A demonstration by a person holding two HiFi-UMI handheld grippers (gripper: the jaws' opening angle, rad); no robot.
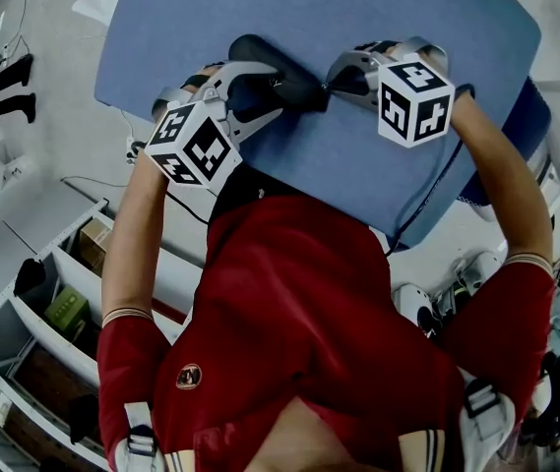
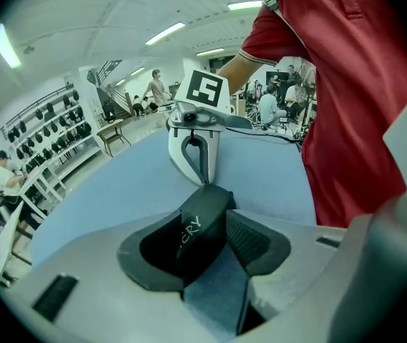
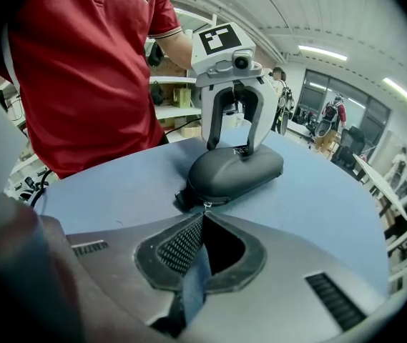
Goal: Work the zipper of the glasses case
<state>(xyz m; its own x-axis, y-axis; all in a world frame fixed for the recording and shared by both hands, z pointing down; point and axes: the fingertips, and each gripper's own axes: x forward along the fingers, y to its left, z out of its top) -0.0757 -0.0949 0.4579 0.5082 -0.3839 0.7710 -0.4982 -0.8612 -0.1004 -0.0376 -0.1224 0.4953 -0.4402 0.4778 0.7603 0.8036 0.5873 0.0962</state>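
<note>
- the person's red shirt (image 1: 309,303) fills the lower half of the head view, with a bare forearm reaching forward on each side of it.
- the left gripper (image 1: 258,85) slopes down onto the table with the left cube (image 1: 193,146) facing up. its jaws stand wide, straddling one end of the glasses case (image 1: 297,88). both pads lie against the case's sides, so that end is clamped.
- the right gripper (image 1: 333,84), under the right cube (image 1: 415,99), comes at the case from the opposite end. its jaws are closed right together, and their tips meet on the small silvery zipper pull (image 3: 204,206) at the end of the case nearest them.
- the case is black and rounded and lies flat between the two grippers, on the half of the blue table (image 1: 378,18) nearer the person. the end in the left gripper's jaws carries white lettering.
- past the table's edges there is pale floor (image 1: 73,116), and open shelves (image 1: 63,293) stand on the person's left.
- furthest off, the gripper views show a big hall with ceiling strip lights (image 2: 165,33) and other people (image 2: 158,88) standing about.
</note>
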